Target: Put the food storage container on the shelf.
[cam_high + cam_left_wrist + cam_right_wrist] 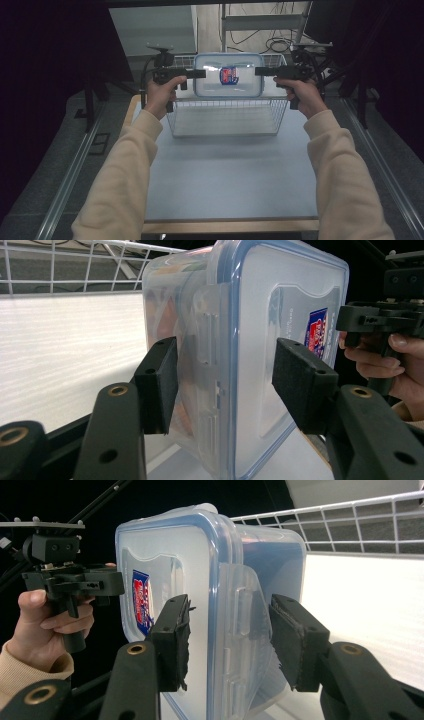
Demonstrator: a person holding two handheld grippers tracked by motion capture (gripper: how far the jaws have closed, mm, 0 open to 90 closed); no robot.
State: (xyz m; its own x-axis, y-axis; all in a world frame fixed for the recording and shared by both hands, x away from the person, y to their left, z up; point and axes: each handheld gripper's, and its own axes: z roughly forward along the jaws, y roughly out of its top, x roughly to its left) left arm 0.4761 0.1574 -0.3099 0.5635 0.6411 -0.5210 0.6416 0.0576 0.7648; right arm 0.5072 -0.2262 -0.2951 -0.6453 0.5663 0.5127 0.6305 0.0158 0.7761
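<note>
The left gripper [199, 74] clamps its jaws on the nine o'clock end of a clear rectangular plastic food box with a blue-rimmed lid [228, 75]; the right gripper [260, 71] clamps the three o'clock end. The box hangs level above a white wire basket [225, 117], which stands at twelve o'clock on the pale blue table [230, 175].

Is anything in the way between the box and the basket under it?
Nothing visible. The box hangs over the wire basket, held at each end by the left tongs and right tongs; the basket looks empty below.
</note>
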